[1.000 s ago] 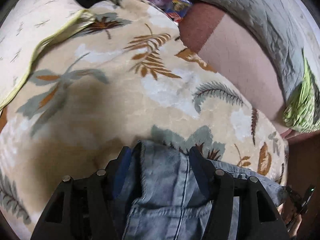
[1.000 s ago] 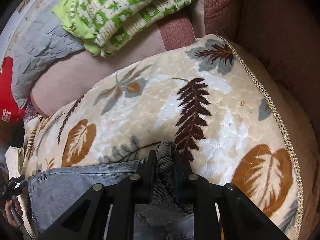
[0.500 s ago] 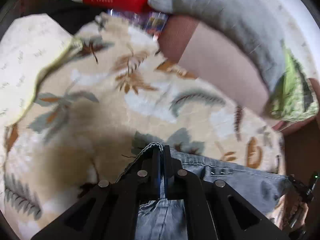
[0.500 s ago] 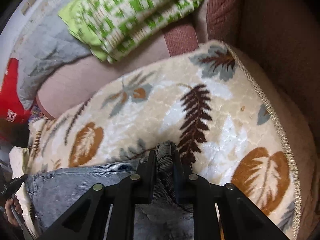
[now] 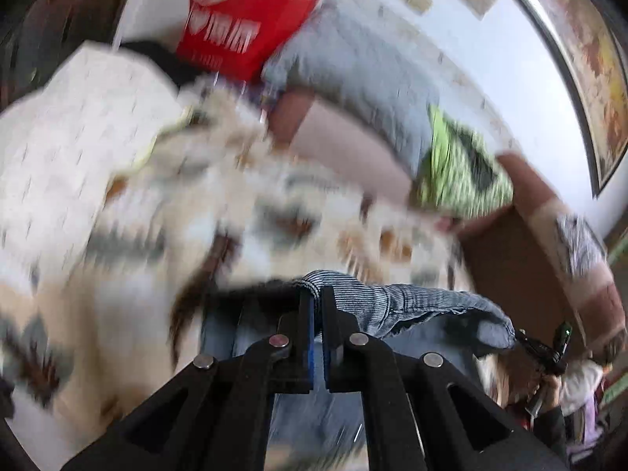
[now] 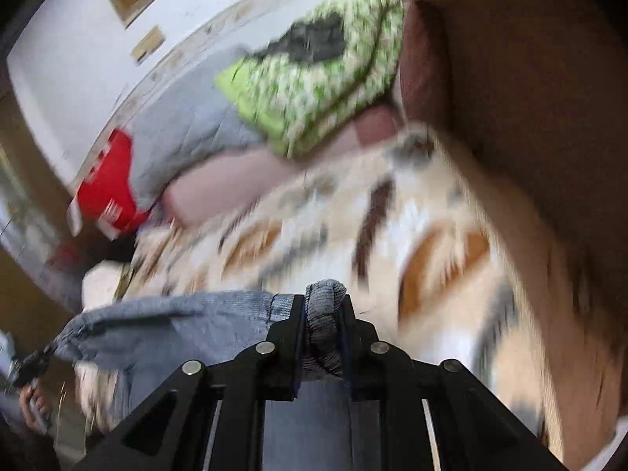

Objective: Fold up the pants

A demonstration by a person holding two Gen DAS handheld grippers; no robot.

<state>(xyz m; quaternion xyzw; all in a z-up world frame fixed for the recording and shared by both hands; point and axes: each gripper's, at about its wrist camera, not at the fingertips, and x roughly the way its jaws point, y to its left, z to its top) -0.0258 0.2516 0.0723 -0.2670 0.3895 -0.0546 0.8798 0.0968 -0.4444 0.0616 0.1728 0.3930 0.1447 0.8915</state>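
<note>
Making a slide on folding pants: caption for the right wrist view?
Right gripper clamps the pants edge above a leaf-print blanket, background blurred.

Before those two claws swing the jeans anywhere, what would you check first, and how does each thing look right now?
1. Left gripper closed on the jeans: ok, denim edge pinched between its fingers.
2. Right gripper closed on the jeans: ok, a thick bunch of fabric fills the gap.
3. Fabric spans from one gripper to the other: ok, a band of denim runs sideways from each.
4. Legs hanging straight and even: cannot tell, the lower fabric is hidden behind the grippers.
5. Leaf-print blanket free for laying down: cannot tell, too blurred.
6. Green patterned bedding out of the way: ok, it sits far back.
</note>
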